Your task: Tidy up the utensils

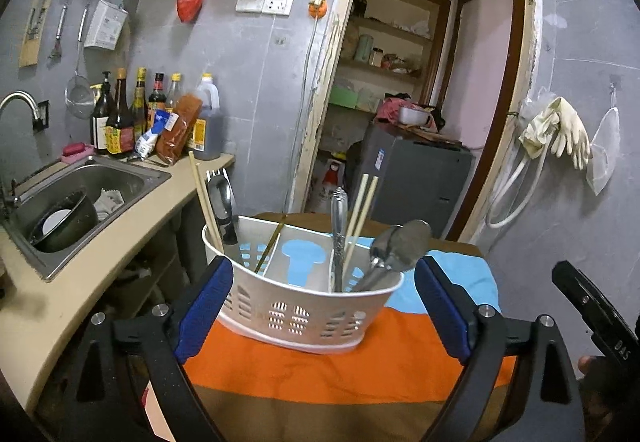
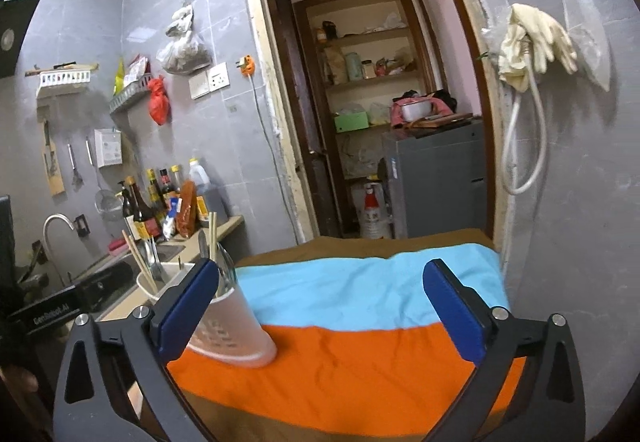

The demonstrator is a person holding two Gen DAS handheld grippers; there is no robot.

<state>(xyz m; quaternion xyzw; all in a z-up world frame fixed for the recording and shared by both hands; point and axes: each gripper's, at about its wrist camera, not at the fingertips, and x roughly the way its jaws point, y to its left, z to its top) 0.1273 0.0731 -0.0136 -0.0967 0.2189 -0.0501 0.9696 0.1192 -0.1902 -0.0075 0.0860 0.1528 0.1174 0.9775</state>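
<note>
Utensils (image 1: 362, 238) stand sorted in caddy (image 1: 308, 316) on striped cloth (image 1: 340, 370) over worktop | left hand-held gripper (image 1: 324, 306) open, straddling caddy, not touching | right hand-held gripper (image 2: 328, 312) open, empty | risk: a bump from either tips caddy, spilling chopsticks (image 1: 360, 218).

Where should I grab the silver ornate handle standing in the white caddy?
Grip the ornate handle at its top, coming straight down from above: it stands upright above the caddy rim, with the chopsticks close on its right.
</note>
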